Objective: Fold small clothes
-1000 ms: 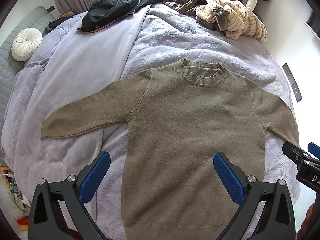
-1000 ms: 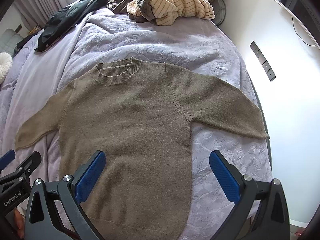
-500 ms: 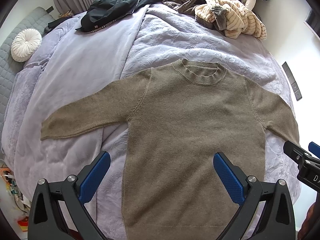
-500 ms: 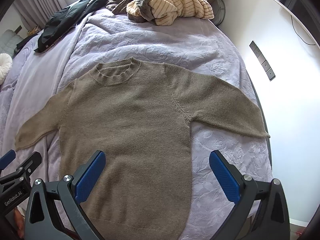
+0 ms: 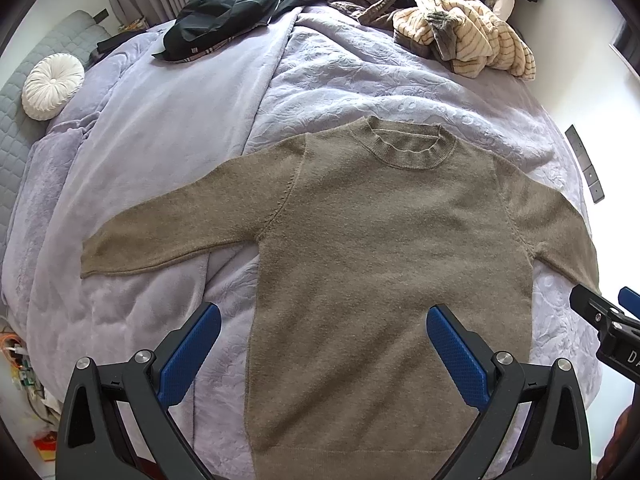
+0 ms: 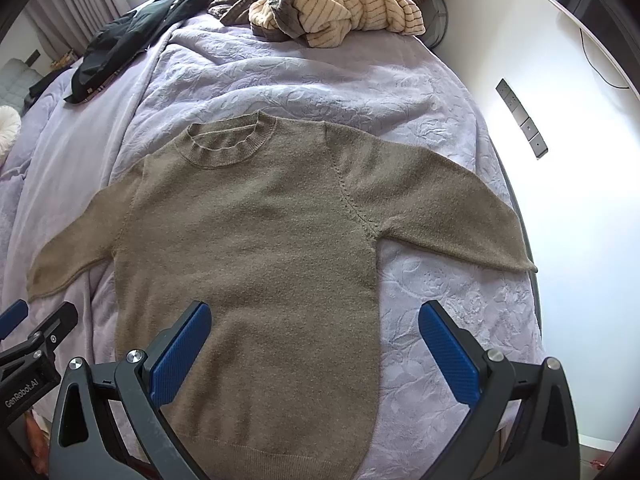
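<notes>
On lilac bed (image 5: 168,148): one flat olive sweater (image 5: 384,248), two grippers (image 5: 320,344) (image 6: 316,340) both agape.

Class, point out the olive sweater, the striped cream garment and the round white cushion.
olive sweater (image 5: 384,240), left wrist view, middle of the chest.
striped cream garment (image 6: 352,8), right wrist view, top of the heap.
round white cushion (image 5: 52,86), left wrist view, its centre.

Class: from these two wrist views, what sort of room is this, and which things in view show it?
Most likely a bedroom: a bed under a lilac quilt, a round white cushion by the padded grey headboard, and loose clothes, including a spread brown sweater.
</notes>
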`<action>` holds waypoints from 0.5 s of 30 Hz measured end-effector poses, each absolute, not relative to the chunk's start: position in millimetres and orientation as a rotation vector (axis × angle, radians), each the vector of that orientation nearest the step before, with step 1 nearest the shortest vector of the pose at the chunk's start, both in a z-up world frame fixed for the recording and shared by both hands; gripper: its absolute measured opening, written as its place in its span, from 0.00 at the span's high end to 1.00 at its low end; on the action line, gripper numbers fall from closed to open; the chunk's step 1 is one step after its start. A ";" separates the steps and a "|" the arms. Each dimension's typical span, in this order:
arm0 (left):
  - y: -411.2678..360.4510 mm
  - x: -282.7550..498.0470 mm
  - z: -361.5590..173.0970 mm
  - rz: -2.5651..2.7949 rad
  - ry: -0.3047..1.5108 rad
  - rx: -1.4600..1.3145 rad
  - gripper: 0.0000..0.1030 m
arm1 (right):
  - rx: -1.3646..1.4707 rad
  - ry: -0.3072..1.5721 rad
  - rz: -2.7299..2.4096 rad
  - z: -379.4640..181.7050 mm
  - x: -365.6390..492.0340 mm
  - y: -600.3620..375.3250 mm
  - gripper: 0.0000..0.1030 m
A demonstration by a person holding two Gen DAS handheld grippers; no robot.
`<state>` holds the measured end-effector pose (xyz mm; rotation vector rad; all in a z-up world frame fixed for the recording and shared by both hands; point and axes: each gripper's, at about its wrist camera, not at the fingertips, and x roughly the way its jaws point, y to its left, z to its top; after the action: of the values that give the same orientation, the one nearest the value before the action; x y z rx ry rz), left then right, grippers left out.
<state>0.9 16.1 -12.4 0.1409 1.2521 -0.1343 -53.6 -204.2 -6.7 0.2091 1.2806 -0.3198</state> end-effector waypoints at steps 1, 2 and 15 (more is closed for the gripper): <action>17.6 1.3 -12.4 -0.132 1.251 0.138 0.00 | 0.202 1.278 -0.321 -6.5 -53.2 -203.6 0.00; 20.1 2.1 -12.0 -0.131 1.251 0.134 0.00 | 0.199 1.279 -0.322 -6.2 -52.2 -202.0 0.00; 34.4 5.4 -17.6 -0.125 1.262 0.104 0.00 | 0.186 1.303 -0.329 -12.2 -52.4 -189.0 0.00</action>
<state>5.4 34.4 -17.6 0.1035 1.2618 -0.1251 -52.4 -189.0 -12.2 0.1857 1.3030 -0.3286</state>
